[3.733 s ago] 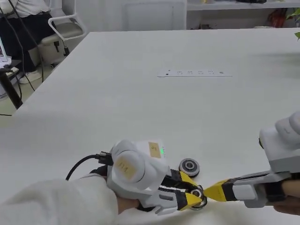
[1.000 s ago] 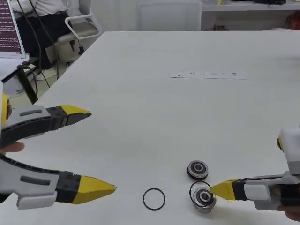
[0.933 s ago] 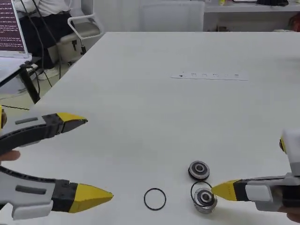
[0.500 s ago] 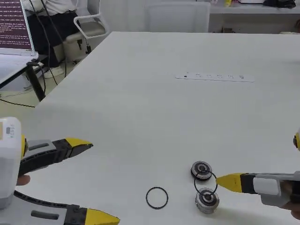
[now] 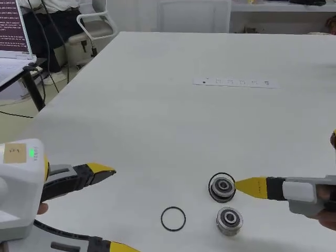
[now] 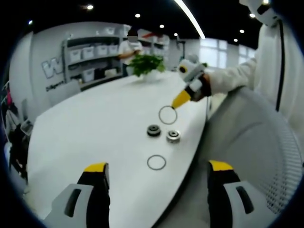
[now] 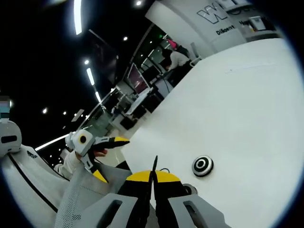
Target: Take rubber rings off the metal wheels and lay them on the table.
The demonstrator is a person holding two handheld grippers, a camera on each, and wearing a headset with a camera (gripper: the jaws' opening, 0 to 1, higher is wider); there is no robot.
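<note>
My right gripper (image 5: 237, 185) reaches in from the right, shut on a thin black rubber ring (image 5: 221, 178) held just above the table. In the left gripper view the ring (image 6: 167, 115) hangs in the air from that gripper (image 6: 176, 103). Two metal wheels lie below it: the far wheel (image 5: 221, 189) has a dark rim, the near wheel (image 5: 229, 219) looks bare grey metal. Another black ring (image 5: 173, 218) lies flat on the table to their left. My left gripper (image 5: 111, 207) stands open at the lower left, apart from everything. In the right gripper view the jaws (image 7: 153, 176) pinch the ring edge-on.
The white table (image 5: 173, 115) stretches far ahead, with a flush white socket strip (image 5: 235, 82) in its middle. A chair (image 5: 97, 26) and a laptop screen (image 5: 10, 26) stand beyond the left edge. A plant (image 6: 147, 64) sits at the table's far end.
My left gripper let go of the wheel and drew back to the lower left, open. My right gripper pulled the ring off the near wheel and carried it up over the far wheel.
</note>
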